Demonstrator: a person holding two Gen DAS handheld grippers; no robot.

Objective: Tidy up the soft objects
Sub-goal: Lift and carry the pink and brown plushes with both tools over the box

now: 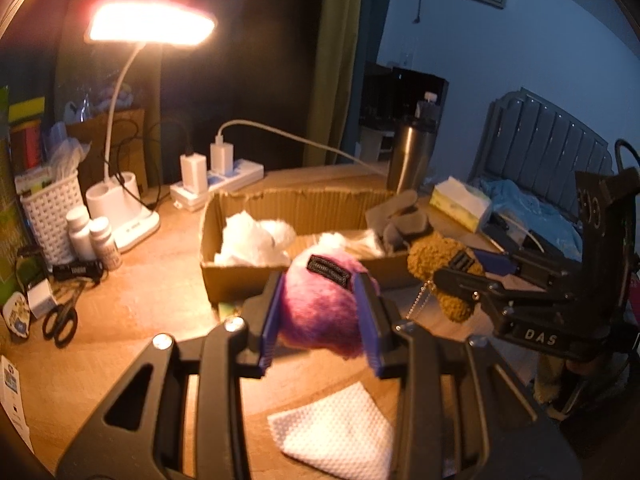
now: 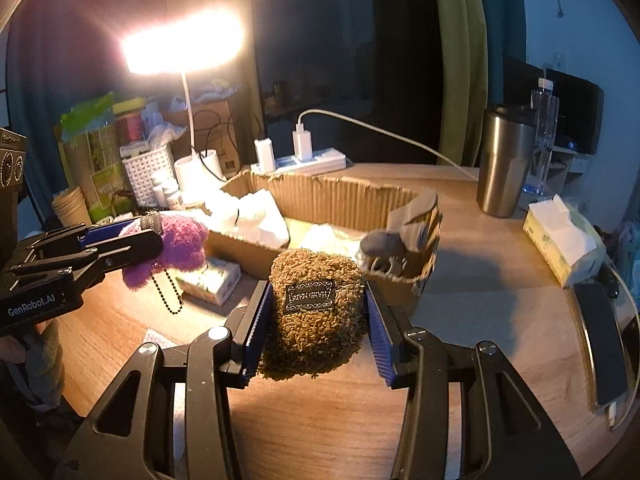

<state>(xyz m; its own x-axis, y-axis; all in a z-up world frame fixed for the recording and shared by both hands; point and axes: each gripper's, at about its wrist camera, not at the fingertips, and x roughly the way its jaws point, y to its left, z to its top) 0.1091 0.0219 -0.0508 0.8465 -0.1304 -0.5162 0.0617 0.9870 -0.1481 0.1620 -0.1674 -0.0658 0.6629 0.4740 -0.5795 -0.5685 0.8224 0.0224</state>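
Observation:
My left gripper is shut on a fuzzy pink-purple pouch with a black label, held above the wooden table just before the cardboard box. My right gripper is shut on a fuzzy brown pouch with a black label, held in front of the box. The brown pouch and right gripper show at right in the left wrist view. The pink pouch with its bead chain shows at left in the right wrist view. White fluffy items and a grey item lie in the box.
A lit desk lamp, power strip, white basket, bottles and scissors stand at left. A steel tumbler, tissue pack and phone are at right. A white cloth lies below my left gripper.

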